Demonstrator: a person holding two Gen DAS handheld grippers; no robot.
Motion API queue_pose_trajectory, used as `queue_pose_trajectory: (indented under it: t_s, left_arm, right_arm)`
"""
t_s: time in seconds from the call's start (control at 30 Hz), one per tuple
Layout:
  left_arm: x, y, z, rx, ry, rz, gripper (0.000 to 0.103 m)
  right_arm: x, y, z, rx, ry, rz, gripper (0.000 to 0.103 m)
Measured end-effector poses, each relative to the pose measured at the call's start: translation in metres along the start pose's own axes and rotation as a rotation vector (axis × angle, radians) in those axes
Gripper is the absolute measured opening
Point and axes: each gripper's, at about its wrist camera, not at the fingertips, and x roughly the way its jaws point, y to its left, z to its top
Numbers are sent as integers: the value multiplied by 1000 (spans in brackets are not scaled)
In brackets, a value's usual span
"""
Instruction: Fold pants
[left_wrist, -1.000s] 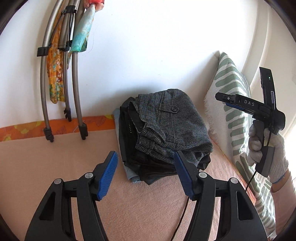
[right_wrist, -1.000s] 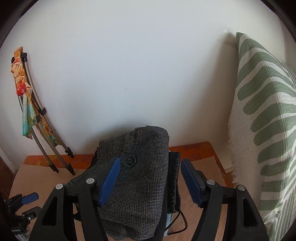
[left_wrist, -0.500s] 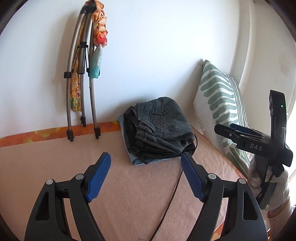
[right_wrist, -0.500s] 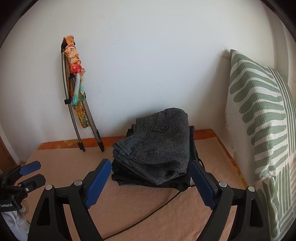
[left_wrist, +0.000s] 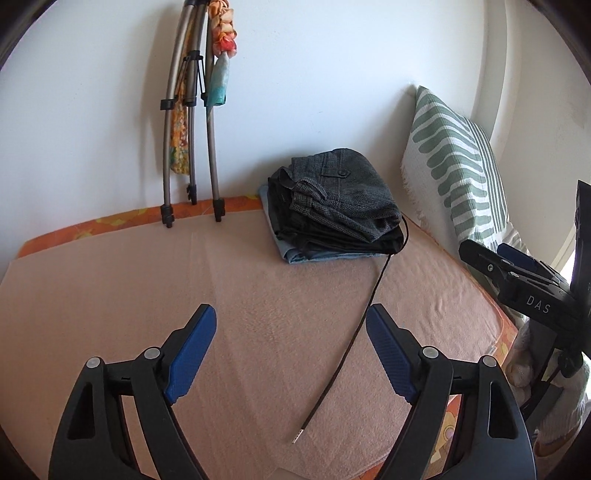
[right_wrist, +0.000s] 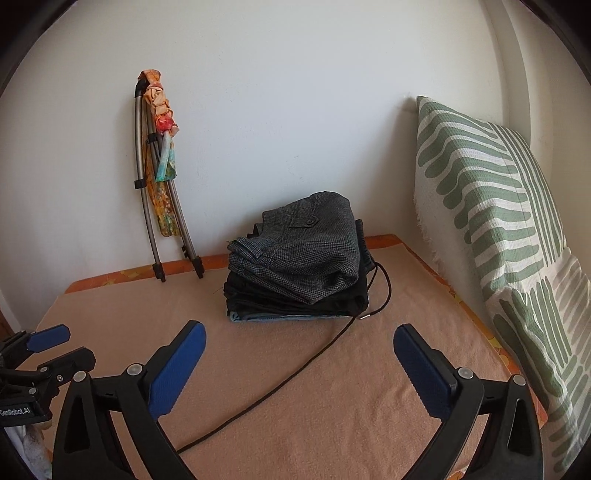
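Observation:
Grey checked pants (left_wrist: 343, 188) (right_wrist: 306, 251) lie folded on top of a stack of folded dark and light-blue clothes (right_wrist: 295, 302) at the far side of the peach-covered bed (left_wrist: 258, 295). My left gripper (left_wrist: 290, 325) hovers well short of the stack, its jaws opening with nothing between them. My right gripper (right_wrist: 299, 343) also hangs back from the stack, its jaws opening wide and empty. The right gripper shows at the right edge of the left wrist view (left_wrist: 524, 273), and the left gripper at the left edge of the right wrist view (right_wrist: 40, 350).
A thin dark cord (left_wrist: 354, 332) (right_wrist: 295, 373) trails from the stack across the bed toward me. A green-striped pillow (left_wrist: 454, 173) (right_wrist: 491, 229) leans on the right wall. Folded metal poles with colourful cloth (left_wrist: 192, 122) (right_wrist: 159, 192) stand against the back wall.
Both grippers have pulled back from the stack, which now looks smaller and farther. The right gripper let go of the grey pants, and both sets of jaws have spread wider.

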Motion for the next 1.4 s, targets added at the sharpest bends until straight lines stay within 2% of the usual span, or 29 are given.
queue_pose_trajectory:
  t_s: [0.17,0.37,0.47,0.8,1.07,1.2,1.4]
  left_arm:
    - [-4,6,-6,14,-26,46,83]
    - [-6,8,-10,29,-30,63,83]
    - [-3,8,-13,45,-15,86,83]
    - [6,16,-19,7,41,95,83]
    - [0,12,-18,22,13,107,83]
    - [-4,13,-17,17,-12,110,89]
    - [-8,14,-15,18,-29,117,89]
  right_arm:
    - [1,1,-10,-9,5,-8,103]
    - [3,9,-12,-26,-4,-9,103]
    - [3,12,-12,-36,-13,-11,103]
    - [5,9,-10,-6,-26,-13,103]
    - [5,12,-8,-2,-37,-21,103]
    - [5,13,-8,-7,-33,-21,103]
    - [8,14,-10,-16,-28,-25,103]
